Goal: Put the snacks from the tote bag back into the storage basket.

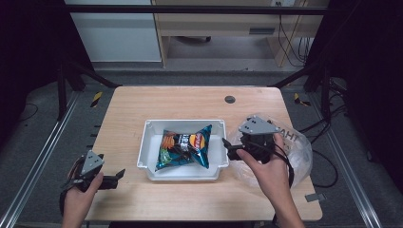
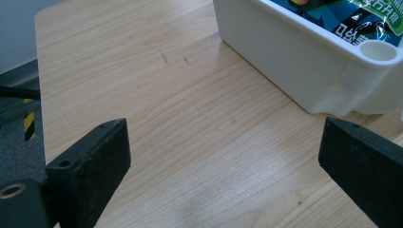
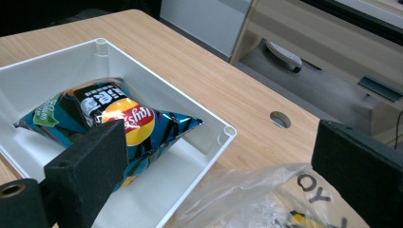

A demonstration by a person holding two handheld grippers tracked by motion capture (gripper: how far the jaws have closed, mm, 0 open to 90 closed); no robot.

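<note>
A: The blue, glossy foil bag of crisps with the red-and-yellow round logo [image 1: 184, 148] — where does it sit relative to the right gripper [image 1: 230, 151]?

B: Start at that gripper. It's held in the person's right hand [image 1: 268, 168], its black jaws spread wide with nothing between them. In the right gripper view the jaws stand well apart, one low at 7 o'clock, the other at 4 o'clock. The tips point toward 9 o'clock in the high view, just beside the right wall of the white rectangular plastic tub [image 1: 149, 127]. The crisp bag lies inside that tub, slanted across its floor, past the jaw tips.

A: And beneath the hand?

B: A crumpled clear plastic bag with black lettering [image 1: 297, 147] lies on the light wooden table [image 1: 190, 102], at 3 o'clock from the tub. The gripper hangs over its near edge.

A: The left gripper [image 1: 119, 176]?

B: Also wide open, holding nothing. It sits at 8 o'clock from the tub, well apart from the crisps, near the table's front left corner. In the left gripper view [image 2: 223, 152] bare wood lies between its jaws, and the tub's corner [image 2: 304, 61] is at 2 o'clock.

A: Anything farther out?

B: A small round grey cable hole [image 1: 230, 99] in the tabletop, at 12 o'clock from the right gripper.
</note>
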